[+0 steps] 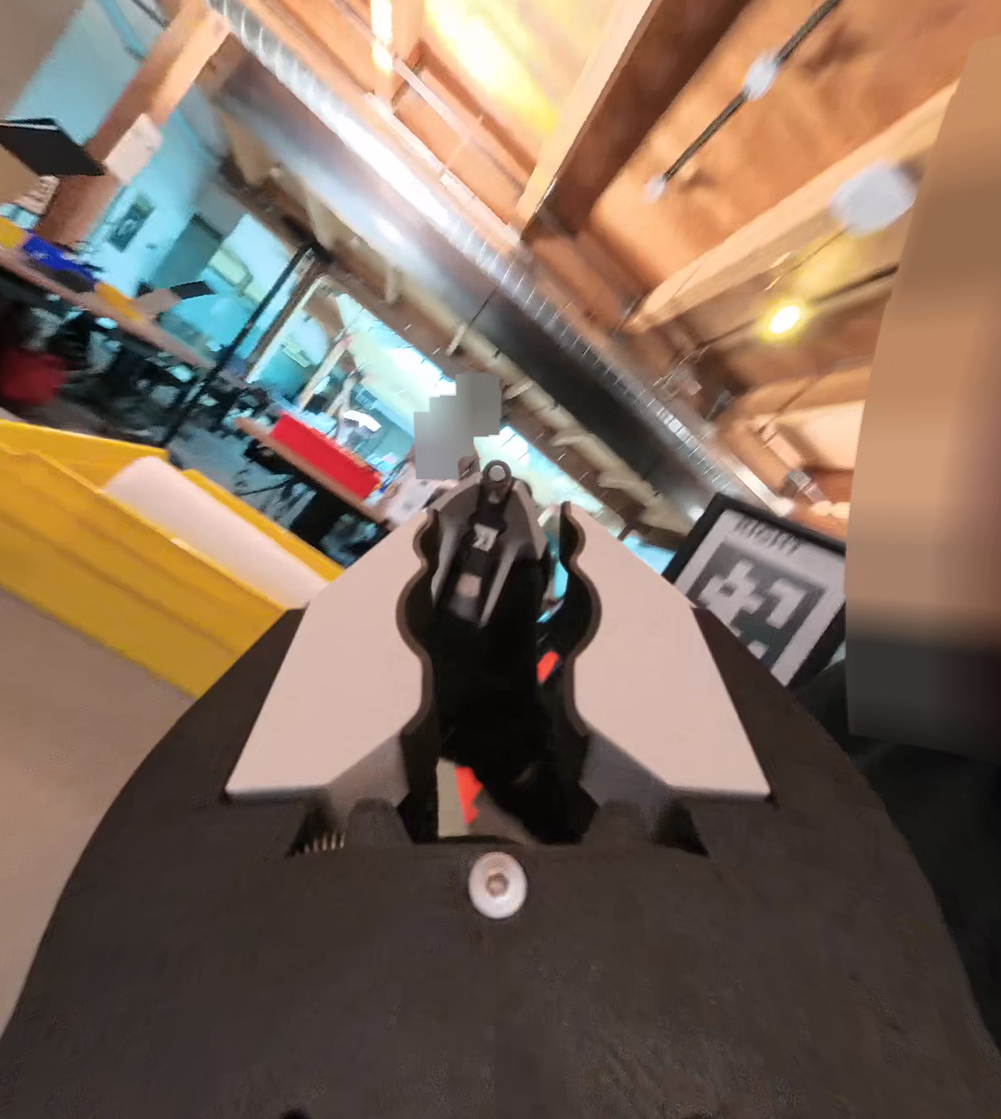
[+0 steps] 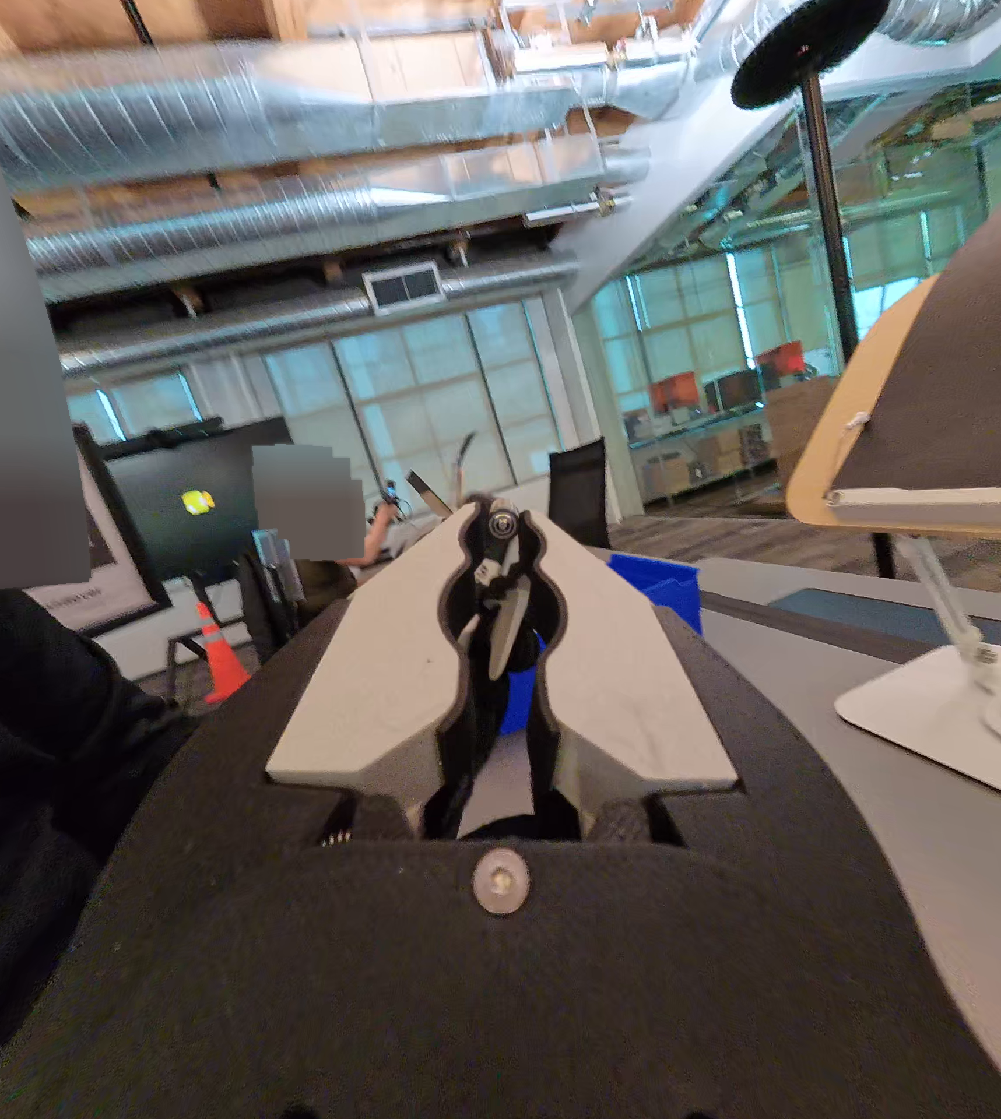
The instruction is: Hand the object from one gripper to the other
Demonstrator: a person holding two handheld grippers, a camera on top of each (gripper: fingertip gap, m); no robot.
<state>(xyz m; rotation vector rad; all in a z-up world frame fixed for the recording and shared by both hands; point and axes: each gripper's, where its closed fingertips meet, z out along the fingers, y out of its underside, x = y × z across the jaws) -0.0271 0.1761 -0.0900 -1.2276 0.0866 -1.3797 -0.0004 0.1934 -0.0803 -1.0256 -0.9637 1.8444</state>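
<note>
Your left claw (image 1: 495, 521) has its two pale fingers (image 1: 358, 654) drawn close around a black and grey tool (image 1: 482, 557), which looks like a folding multi-tool with a small ring at its top end. The tool stands between the fingers and pokes out past their tips. The view is tilted and blurred, aimed up toward the wooden ceiling beams. A yellow bin (image 1: 80, 545) sits on the pale bench (image 1: 19, 757) to your left, with something white lying in it. A framed black-and-white marker board (image 1: 758, 593) shows just right of the claw.

Your right claw (image 2: 501, 527) is likewise narrowed around a black and silver object (image 2: 501, 581) with a round pivot screw near the fingertips; it seems to be the same tool, held by both claws at once, though neither view shows the other claw clearly enough to be sure. Beyond it lie a blue bin (image 2: 664, 590), an orange traffic cone (image 2: 222, 657) on the floor, and a dark screen (image 2: 183, 502). To the right, a tablet on a white stand (image 2: 940, 708) rests on the grey bench (image 2: 819, 817)
</note>
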